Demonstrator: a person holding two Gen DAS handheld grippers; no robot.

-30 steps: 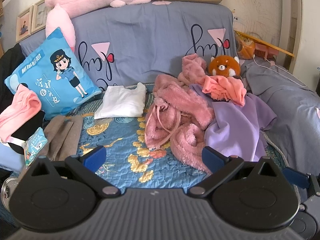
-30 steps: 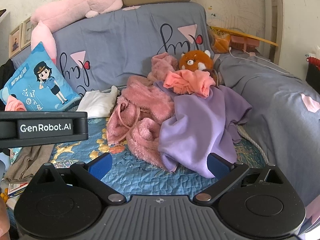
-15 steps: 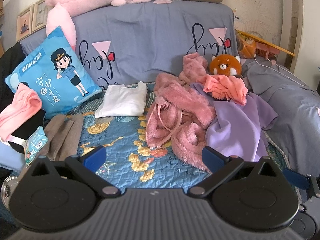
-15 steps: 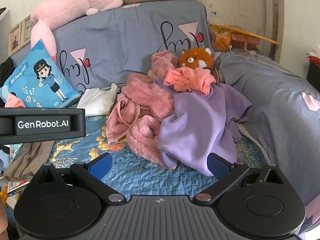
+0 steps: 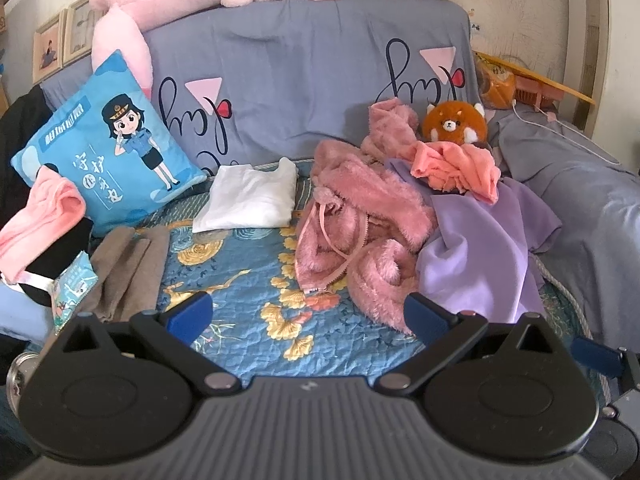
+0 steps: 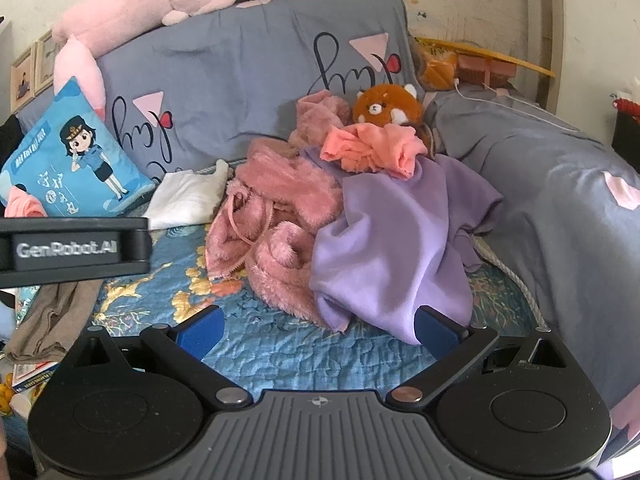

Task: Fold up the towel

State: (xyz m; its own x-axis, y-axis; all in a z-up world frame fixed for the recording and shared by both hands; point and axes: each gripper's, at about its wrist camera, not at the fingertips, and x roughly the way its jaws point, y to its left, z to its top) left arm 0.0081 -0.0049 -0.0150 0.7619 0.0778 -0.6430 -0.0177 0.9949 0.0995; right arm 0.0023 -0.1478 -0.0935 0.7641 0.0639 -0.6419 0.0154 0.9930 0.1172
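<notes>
While both tongs — left [image 5: 306, 316] and right [image 6: 318, 330] — hang wide open and empty above the near quilt [image 5: 240, 280], the coral towel [image 5: 456, 170] lies crumpled far right atop the purple cloth [image 5: 480, 256], just in front of the plush [image 5: 454, 124], beside the pink fleece [image 5: 360, 224].

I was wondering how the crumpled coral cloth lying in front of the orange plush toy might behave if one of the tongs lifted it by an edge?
The coral cloth is bunched in soft folds, so it will probably hang limp and unfurl. It looks thin, so likely light. It rests on the purple garment without visible tangling, so it should probably lift clear.
</notes>
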